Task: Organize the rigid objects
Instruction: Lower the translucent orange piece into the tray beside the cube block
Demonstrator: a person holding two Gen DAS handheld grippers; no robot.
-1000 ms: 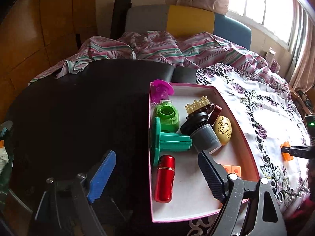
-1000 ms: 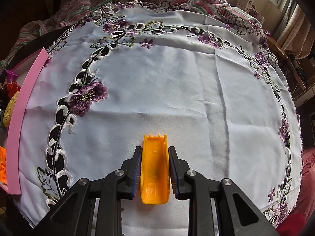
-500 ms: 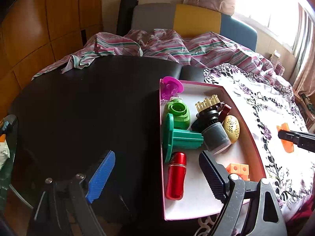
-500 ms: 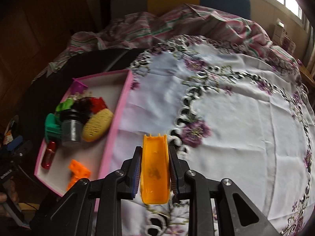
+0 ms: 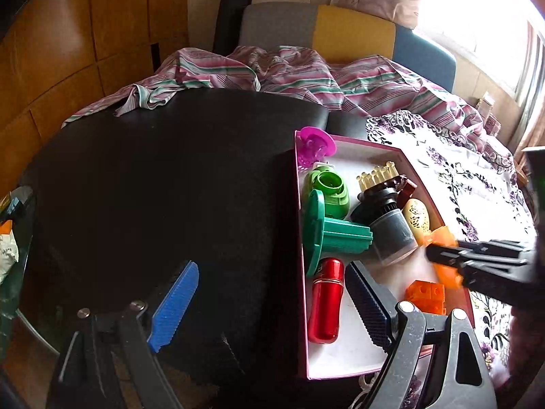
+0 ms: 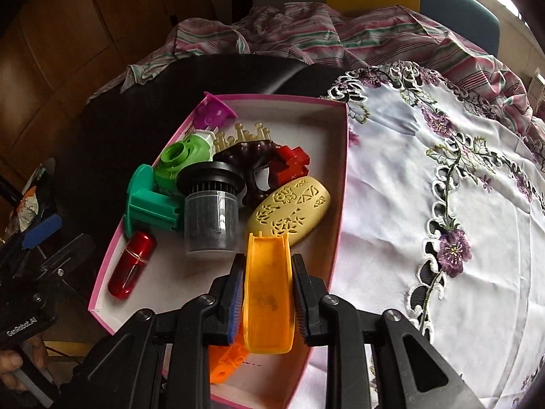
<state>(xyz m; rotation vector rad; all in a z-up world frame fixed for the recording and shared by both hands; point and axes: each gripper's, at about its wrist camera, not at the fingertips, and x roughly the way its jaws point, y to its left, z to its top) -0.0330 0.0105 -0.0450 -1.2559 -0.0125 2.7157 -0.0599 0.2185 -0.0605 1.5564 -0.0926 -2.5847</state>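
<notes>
Orange piece carried over the pink box

Left wrist: left gripper [image 5: 270,301] gaped wide, empty, astride the pink box [image 5: 414,170] wall by a red cylinder [image 5: 325,301]. Right wrist: right gripper [image 6: 268,301] clenched the orange piece [image 6: 269,293] above the box; "GenRobot.AI" showed lower left.

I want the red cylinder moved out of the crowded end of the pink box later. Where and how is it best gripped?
Probably across the middle of the red cylinder, from above. It lies on its side on the pink box floor, so its round flanks are open to both pads. Its upper end sits close under the green spool, so grip the lower half, which has bare floor around it.
</notes>
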